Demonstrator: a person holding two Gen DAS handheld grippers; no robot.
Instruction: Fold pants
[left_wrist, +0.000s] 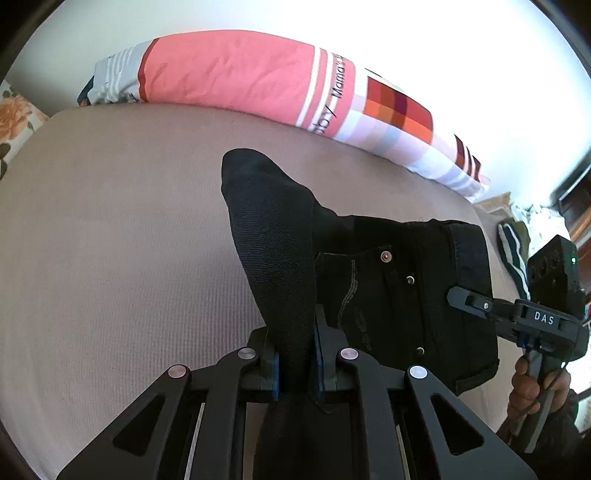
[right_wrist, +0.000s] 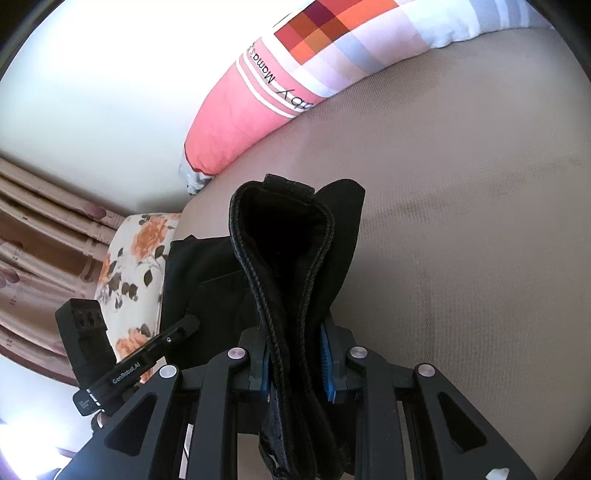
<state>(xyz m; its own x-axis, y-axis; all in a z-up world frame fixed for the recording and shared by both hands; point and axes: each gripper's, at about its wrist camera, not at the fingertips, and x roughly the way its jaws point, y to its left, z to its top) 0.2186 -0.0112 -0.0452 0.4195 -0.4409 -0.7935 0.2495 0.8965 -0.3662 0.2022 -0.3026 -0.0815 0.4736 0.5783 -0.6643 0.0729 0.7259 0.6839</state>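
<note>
While both ends of the pants (left_wrist: 406, 280) sit pinched in your 2 tools, the fold is only partly made. Nearest you, your left hand-held gripper (left_wrist: 297, 369) has its blue pads pressed onto a black fabric layer that stands up from the bed (left_wrist: 110, 240). Your right hand-held gripper (right_wrist: 297, 365) is clamped on a thick stitched edge, likely the waistband, held up in a loop above the bed. Beyond the grips, the rest of the pants lies on the bed, already doubled into a compact block with pocket rivets showing. Judging by this, 1 fold looks done and the lifted end has yet to be laid over and smoothed. Farther across the bed, the pink pillow (left_wrist: 236, 74) lies along its far edge, well apart from the pants.
</note>
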